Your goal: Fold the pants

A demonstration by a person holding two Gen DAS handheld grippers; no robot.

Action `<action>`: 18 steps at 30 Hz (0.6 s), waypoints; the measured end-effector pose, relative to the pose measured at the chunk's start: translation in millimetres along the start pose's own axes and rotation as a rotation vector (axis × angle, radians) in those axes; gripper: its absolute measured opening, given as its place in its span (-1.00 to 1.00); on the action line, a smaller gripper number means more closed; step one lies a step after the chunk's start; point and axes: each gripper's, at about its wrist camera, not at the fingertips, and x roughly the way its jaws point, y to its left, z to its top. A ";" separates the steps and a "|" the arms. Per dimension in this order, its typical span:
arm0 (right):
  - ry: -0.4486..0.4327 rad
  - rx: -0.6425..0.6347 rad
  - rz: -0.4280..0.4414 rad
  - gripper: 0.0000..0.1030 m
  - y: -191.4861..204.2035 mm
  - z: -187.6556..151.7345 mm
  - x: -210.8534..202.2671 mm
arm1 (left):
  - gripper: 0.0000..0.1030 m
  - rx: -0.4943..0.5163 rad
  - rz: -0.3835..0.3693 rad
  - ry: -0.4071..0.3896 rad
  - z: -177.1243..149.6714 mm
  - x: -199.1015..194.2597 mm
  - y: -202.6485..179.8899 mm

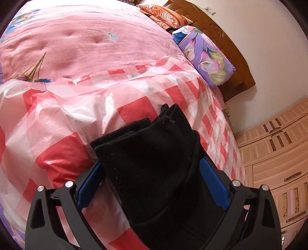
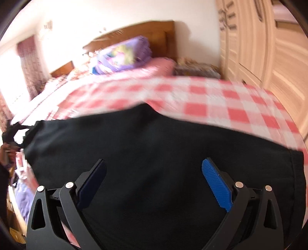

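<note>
black pants (image 1: 152,173) lie between both spread claws.

Right gripper (image 2: 154,169), jaws spread, over black pants (image 2: 154,138) on checked cover (image 2: 211,100)

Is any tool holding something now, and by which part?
Both tools are open. The pants lie between the left fingers; a grip cannot be told.

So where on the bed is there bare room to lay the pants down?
Bare checkered sheet left of the black pants, up to the pink quilt. Crowded near the headboard: purple pillow and orange pillow.
</note>
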 end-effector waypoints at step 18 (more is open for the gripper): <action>0.108 -0.153 0.580 0.87 216.5 39.8 68.4 | -0.75 0.390 -0.043 -0.220 -56.7 -86.0 -124.7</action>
